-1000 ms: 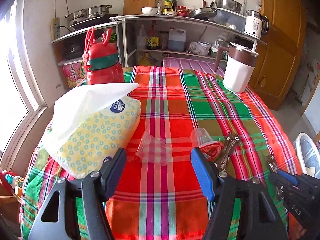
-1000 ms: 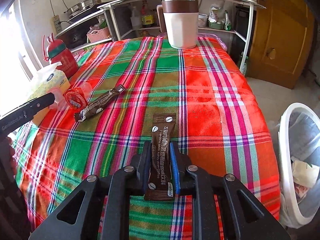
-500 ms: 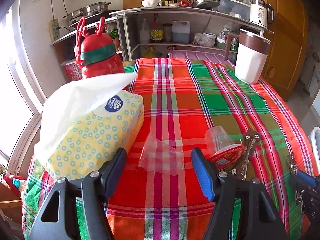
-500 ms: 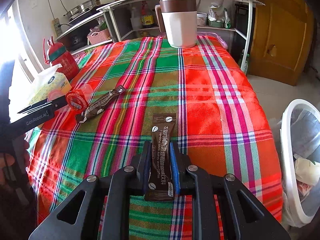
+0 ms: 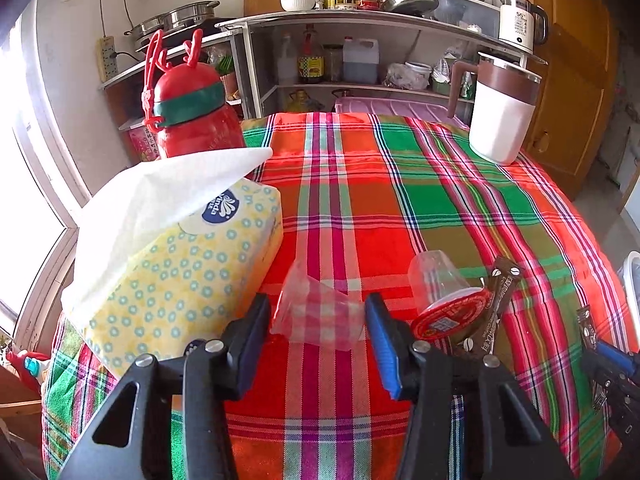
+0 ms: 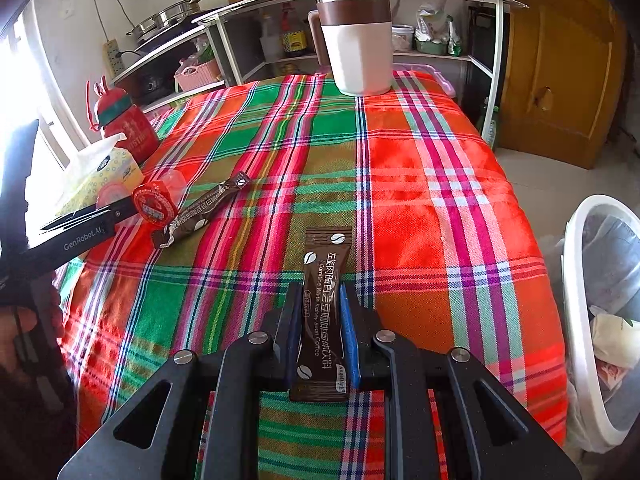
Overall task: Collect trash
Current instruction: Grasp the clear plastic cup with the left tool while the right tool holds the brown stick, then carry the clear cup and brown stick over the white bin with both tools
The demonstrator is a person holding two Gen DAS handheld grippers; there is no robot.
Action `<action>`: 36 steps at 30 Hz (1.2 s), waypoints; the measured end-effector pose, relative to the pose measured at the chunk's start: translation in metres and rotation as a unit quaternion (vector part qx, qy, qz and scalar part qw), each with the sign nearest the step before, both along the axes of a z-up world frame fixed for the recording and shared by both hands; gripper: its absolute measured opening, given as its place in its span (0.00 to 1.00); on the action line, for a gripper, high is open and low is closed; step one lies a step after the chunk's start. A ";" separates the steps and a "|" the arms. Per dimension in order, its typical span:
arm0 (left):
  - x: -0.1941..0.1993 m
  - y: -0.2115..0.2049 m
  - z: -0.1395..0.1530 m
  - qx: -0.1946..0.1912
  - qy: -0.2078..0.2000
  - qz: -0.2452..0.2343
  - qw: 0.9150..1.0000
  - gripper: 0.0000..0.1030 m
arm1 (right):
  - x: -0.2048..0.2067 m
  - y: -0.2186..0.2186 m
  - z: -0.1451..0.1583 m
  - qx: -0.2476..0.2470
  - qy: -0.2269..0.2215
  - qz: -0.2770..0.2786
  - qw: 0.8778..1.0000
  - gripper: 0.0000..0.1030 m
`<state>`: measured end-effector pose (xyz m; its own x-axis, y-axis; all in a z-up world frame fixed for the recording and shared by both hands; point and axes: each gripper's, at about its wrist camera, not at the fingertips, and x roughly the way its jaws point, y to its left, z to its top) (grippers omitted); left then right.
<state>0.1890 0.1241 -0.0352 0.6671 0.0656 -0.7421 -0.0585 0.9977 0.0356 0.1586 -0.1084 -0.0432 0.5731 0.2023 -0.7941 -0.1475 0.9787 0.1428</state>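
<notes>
My left gripper (image 5: pixel 318 312) is open, its fingers on either side of a crumpled clear plastic cup (image 5: pixel 316 314) lying on the plaid tablecloth (image 5: pixel 360 184). To its right lie a clear cup with a red foil lid (image 5: pixel 448 312) and a brown coffee sachet (image 5: pixel 494 312). My right gripper (image 6: pixel 320 304) is shut on another brown coffee sachet (image 6: pixel 324 312), held just above the cloth. In the right wrist view the red-lidded cup (image 6: pixel 156 202), the loose sachet (image 6: pixel 204 214) and the left gripper's arm (image 6: pixel 80 232) are at the left. A white trash bin (image 6: pixel 600 312) stands beside the table at the right.
A yellow tissue pack (image 5: pixel 176 264) sits just left of the left gripper, with a red bottle (image 5: pixel 188 120) behind it. A white and brown jug (image 5: pixel 500 116) stands at the far right of the table. Kitchen shelves (image 5: pixel 360 52) and a wooden cabinet (image 5: pixel 572 80) lie beyond.
My left gripper has moved forward, so the crumpled clear cup now lies between its open fingers. My right gripper still holds the sachet and has barely moved.
</notes>
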 end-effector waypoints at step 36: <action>-0.073 -0.073 0.069 -0.069 -0.072 -0.101 0.990 0.49 | -0.038 -0.074 0.042 0.053 -0.052 -0.043 0.996 0.19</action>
<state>0.1159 0.0511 0.0342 0.7560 -0.1750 -0.6308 0.1484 0.9843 -0.0952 0.1210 -0.1827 -0.0012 0.6693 0.2290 -0.7068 -0.0834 0.9685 0.2348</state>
